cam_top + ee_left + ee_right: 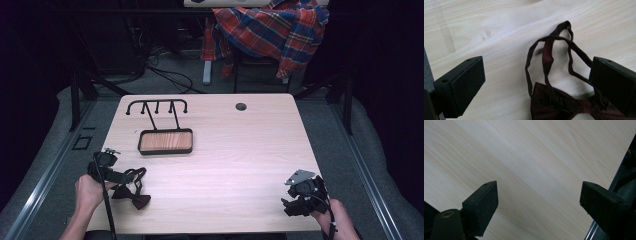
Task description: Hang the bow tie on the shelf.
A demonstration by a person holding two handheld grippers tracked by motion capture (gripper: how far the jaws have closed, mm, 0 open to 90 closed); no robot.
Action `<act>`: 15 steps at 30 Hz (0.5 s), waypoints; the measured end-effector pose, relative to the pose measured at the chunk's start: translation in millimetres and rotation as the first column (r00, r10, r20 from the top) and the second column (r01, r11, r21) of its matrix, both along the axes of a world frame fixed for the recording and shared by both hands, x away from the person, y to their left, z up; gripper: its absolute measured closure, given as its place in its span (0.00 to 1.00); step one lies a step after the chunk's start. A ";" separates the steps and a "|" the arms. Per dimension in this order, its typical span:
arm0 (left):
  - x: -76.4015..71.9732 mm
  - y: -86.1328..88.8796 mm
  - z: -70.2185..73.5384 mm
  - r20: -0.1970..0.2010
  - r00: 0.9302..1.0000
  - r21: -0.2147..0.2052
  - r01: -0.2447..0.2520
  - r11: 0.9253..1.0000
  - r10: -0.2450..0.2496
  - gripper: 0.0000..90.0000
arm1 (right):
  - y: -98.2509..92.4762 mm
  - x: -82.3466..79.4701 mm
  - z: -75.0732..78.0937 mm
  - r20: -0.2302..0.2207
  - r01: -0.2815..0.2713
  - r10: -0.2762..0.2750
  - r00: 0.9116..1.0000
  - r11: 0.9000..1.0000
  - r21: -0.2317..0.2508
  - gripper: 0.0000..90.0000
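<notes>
Bow tie [564, 105], dark red, flat on table [235, 150], near-left; lies between spread jaws of left gripper [536, 82]. Right gripper [539, 205] near-right, jaws spread, holding nothing.

Both grippers, left gripper [131, 176] and right gripper [288, 205], are black, with blocky square-ended jaws bearing small screw holes. A black cable trails from each. The right carries a grey three-cornered plate [300, 176]. Forearms are bare, unsleeved.

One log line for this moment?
left gripper: open over bow tie | right gripper: open, over bare table | rack: untouched
</notes>
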State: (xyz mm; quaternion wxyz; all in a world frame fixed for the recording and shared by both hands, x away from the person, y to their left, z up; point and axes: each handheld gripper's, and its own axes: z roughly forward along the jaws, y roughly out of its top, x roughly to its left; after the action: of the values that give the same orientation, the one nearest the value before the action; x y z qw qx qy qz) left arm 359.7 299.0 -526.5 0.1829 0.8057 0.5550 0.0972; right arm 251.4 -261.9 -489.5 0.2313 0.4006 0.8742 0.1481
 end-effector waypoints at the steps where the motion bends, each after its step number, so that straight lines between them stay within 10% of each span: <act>1: 2.3 -0.7 -1.2 -0.003 1.000 0.005 0.001 1.000 -0.001 0.01 | 0.3 0.3 0.1 0.000 -0.001 0.001 1.000 1.000 -0.030 0.17; 15: 15.6 -4.7 -10.5 -0.039 0.998 0.006 0.058 0.998 -0.058 0.38 | 1.0 0.0 -0.6 0.000 0.000 0.000 1.000 0.999 -0.032 0.17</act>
State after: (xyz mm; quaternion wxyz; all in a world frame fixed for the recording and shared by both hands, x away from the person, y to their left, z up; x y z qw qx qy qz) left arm 375.3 294.3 -537.1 0.1720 0.8239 0.5343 0.0783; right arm 251.4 -260.9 -490.1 0.2378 0.3967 0.8764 0.1341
